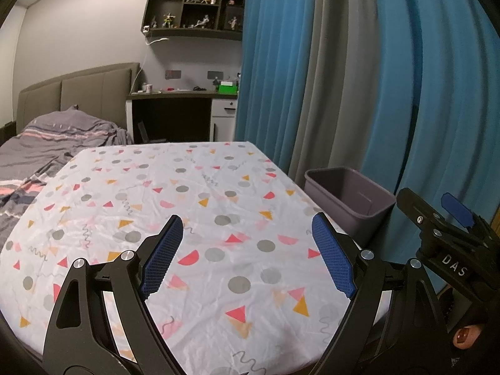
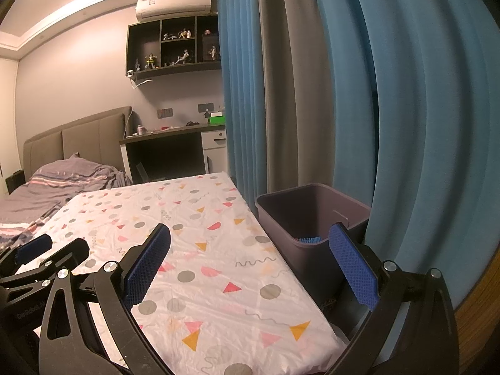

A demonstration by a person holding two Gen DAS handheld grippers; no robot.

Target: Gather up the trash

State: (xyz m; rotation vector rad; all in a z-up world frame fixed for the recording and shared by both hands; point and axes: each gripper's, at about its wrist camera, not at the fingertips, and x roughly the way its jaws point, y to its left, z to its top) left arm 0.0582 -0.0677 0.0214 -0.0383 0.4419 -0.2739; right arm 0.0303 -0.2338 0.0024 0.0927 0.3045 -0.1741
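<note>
**Both grippers held wide over a patterned desk, bin alongside**

A white cloth [image 1: 193, 218] printed with grey dots, pink and orange triangles and grey squiggles covers the desk. The cloth is creased, and nothing lies on the part of it that either view takes in. The left gripper [image 1: 247, 250] hovers above the near end of the desk, its blue-padded jaws spread wide with nothing between them. The right gripper [image 2: 259, 265] is also spread wide and empty; it straddles the desk's right edge, one finger over the cloth and the other in front of the bin.

The grey-purple plastic bin [image 2: 312, 206] stands just beside the desk's right edge, close to the curtain. Seen from the right wrist, a small blue ribbed object [image 2: 307, 239] lies at its bottom; what it is cannot be told.

Blue and grey curtains [image 1: 359, 93] hang in heavy folds down the right side of the room. Beyond the desk's far left corner is a bed [image 1: 47, 150] with a rumpled grey striped cover and a padded beige headboard. Against the back wall stands a dark-topped counter [image 1: 181, 95] with small items and a green box on it, with white drawers to one side. Above it a dark wall shelf [image 1: 193, 9] holds small figurines, and an air conditioner [image 2: 173, 4] is mounted near the lit ceiling recess.
</note>
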